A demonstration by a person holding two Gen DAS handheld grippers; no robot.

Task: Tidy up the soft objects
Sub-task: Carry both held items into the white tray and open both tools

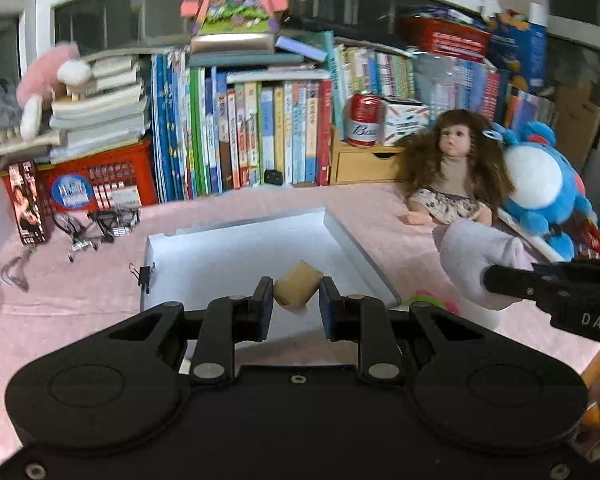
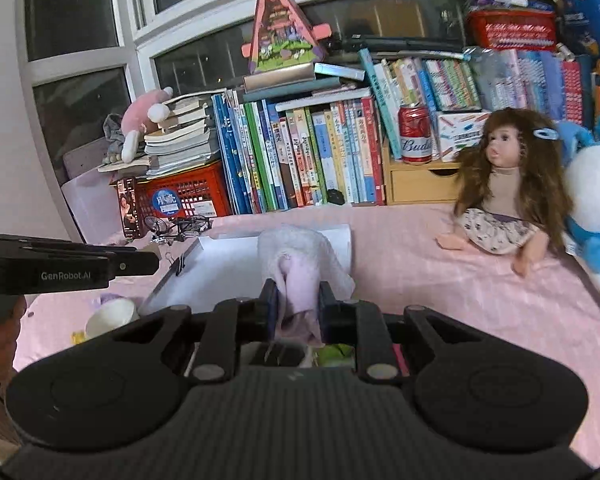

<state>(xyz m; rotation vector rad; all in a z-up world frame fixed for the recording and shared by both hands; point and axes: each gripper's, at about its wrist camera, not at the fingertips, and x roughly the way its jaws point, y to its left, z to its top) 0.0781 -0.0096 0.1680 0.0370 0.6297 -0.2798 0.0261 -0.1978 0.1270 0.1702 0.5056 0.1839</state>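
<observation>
A shallow white box (image 1: 236, 248) lies on the pink tablecloth; it also shows in the right wrist view (image 2: 224, 268). My left gripper (image 1: 296, 298) is over the box, its pads touching the sides of a tan soft block (image 1: 298, 287). My right gripper (image 2: 298, 300) is shut on a pale pink-and-white cloth (image 2: 300, 268) held at the box's right side; the cloth (image 1: 476, 264) and the right gripper's fingers (image 1: 512, 280) show at the right of the left wrist view.
A long-haired doll (image 2: 504, 184) and a blue plush (image 2: 596, 200) sit at the right. Books (image 2: 308, 152), a red crate (image 2: 184, 196), a red can (image 2: 415, 134) and a wooden drawer (image 2: 420, 184) line the back. Binder clips (image 1: 104, 224) lie left; a white-and-green toy (image 2: 112, 316) lies beside the box.
</observation>
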